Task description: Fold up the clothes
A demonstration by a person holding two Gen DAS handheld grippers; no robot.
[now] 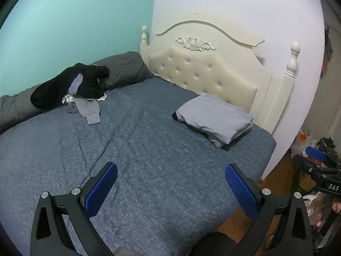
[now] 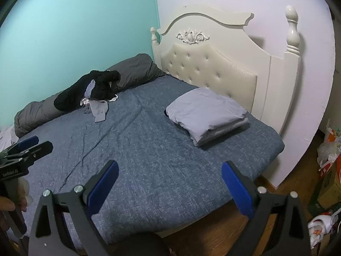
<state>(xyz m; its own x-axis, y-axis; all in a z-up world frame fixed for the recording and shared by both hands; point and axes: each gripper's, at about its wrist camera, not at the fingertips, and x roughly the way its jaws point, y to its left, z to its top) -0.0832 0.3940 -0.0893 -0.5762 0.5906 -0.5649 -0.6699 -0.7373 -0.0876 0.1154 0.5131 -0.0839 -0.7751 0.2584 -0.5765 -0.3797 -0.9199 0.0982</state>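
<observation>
Clothes heaped on blue bed

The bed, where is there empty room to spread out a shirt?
The bed is bare across its middle and near end, from the messy clothes pile over to the folded stack and down to both open grippers, left and right. It's crowded by the teal wall, where the pile meets the grey bedding roll, and near the headboard.

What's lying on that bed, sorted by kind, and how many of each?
Neat folded stacks: 1, the light grey stack near the headboard.
Unfolded heaps: 1, the dark pile; its separate garments cannot be counted.
Rolled grey duvets: 1, the duvet along the green wall.
Total: 3
</observation>
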